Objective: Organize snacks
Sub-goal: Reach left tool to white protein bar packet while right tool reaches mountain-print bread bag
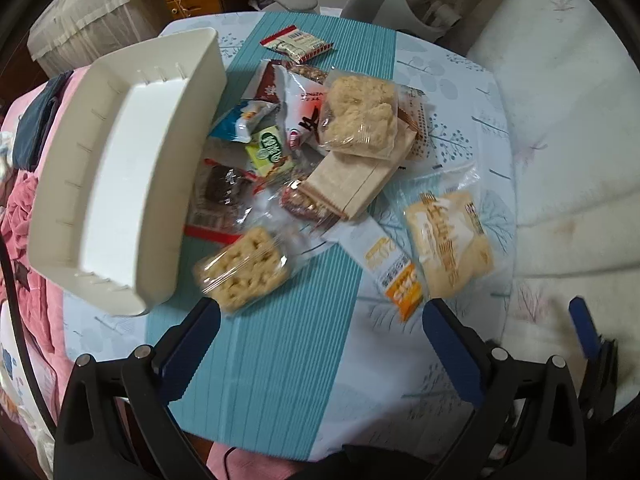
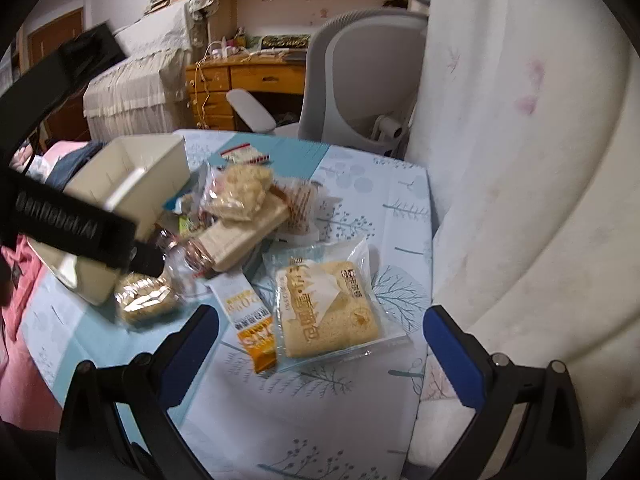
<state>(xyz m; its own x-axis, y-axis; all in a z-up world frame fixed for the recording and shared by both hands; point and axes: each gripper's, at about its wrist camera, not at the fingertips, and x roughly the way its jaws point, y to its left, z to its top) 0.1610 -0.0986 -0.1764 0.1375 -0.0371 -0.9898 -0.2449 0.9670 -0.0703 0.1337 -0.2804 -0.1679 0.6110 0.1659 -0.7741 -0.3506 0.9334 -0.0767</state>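
Left gripper (image 1: pixel 320 316): your blue-padded fingers are spread wide and hold nothing. They hang above the teal runner (image 1: pixel 280 344), with the puffed-grain bar (image 1: pixel 242 274) just beyond the left fingertip.

Right gripper (image 2: pixel 320 324): your fingers are spread wide here too, with nothing between the pads. The yellow bread packet (image 2: pixel 328 312) lies on the table between and just ahead of them, untouched.

Bin: the white plastic bin (image 1: pixel 108 184) stands on the table's left side, with nothing inside. Only your left view looks down into it.

Snack pile: loose packets are heaped just right of the bin. On top is a clear bag of pale rice cakes (image 1: pixel 358 116) over a tan wrapped bar (image 1: pixel 348 184). A green-and-yellow sachet (image 1: pixel 268 152) and a blue-and-white packet (image 1: pixel 244 118) lie close to the bin wall. A red-and-white packet (image 1: pixel 298 44) sits apart at the far end.

Orange-tipped sachet (image 2: pixel 252 320): it lies touching the bread packet's left edge.

Left view only: the bin floor, the full pile and the tip of your other tool at lower right.

Right view only: a grey office chair (image 2: pixel 360 80), a wooden desk (image 2: pixel 248 80) with shelves above, and your left tool's black body crossing in front of the bin.

Table: a pale cloth with tree prints (image 2: pixel 320 420), beside a white cushion (image 2: pixel 520 160).
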